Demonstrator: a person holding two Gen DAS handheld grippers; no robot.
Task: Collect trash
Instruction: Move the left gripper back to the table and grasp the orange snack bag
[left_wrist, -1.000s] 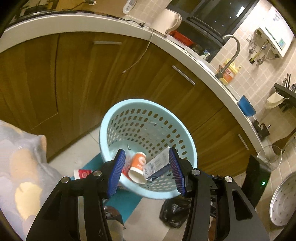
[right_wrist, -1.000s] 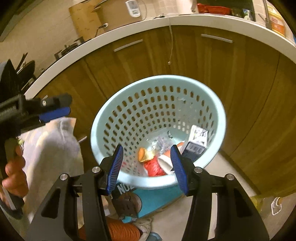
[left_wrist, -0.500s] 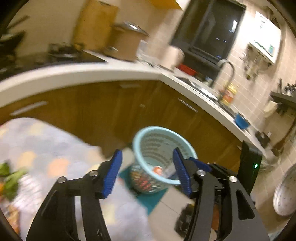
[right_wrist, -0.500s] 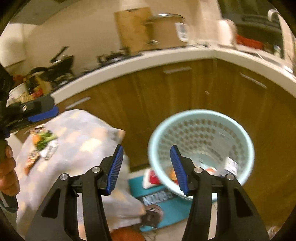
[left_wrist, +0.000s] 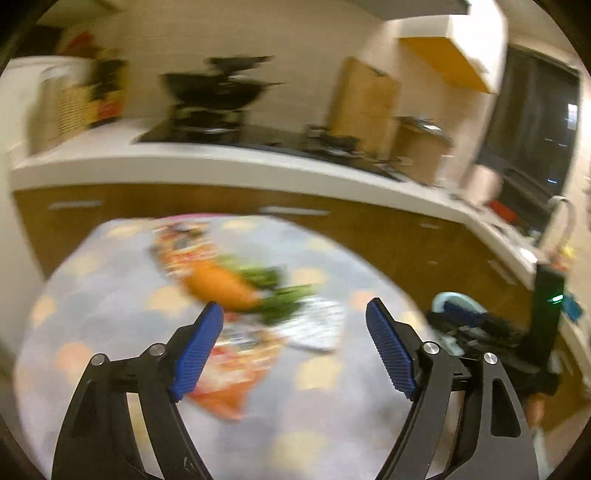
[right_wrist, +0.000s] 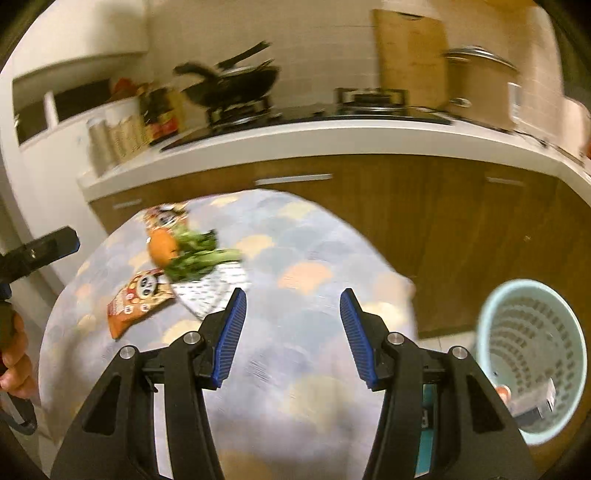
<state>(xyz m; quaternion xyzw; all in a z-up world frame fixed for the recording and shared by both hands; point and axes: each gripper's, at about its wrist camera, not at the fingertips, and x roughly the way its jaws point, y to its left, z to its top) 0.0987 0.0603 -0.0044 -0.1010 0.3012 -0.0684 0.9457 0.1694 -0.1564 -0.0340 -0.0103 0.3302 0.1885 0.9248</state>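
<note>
A round table with a blue-and-peach cloth (right_wrist: 295, 280) carries trash: an orange snack packet (right_wrist: 138, 299), a white patterned wrapper (right_wrist: 210, 286), green vegetable scraps (right_wrist: 199, 254) and an orange piece (right_wrist: 162, 247). The same pile shows blurred in the left wrist view (left_wrist: 258, 295). My left gripper (left_wrist: 293, 343) is open and empty just short of the pile. My right gripper (right_wrist: 291, 332) is open and empty over the cloth, right of the pile. The light-blue perforated basket (right_wrist: 532, 354) stands on the floor at the right with trash inside.
A white countertop (right_wrist: 332, 136) over brown cabinets (right_wrist: 461, 229) runs behind the table, with a stove and a black wok (right_wrist: 236, 88), jars, a cutting board and a pot. The left gripper (right_wrist: 40, 251) and a hand show at the right wrist view's left edge.
Both grippers have swung up and left from above the basket to over the table. The basket has slid to the right edge of both views. Both grippers stay open.
</note>
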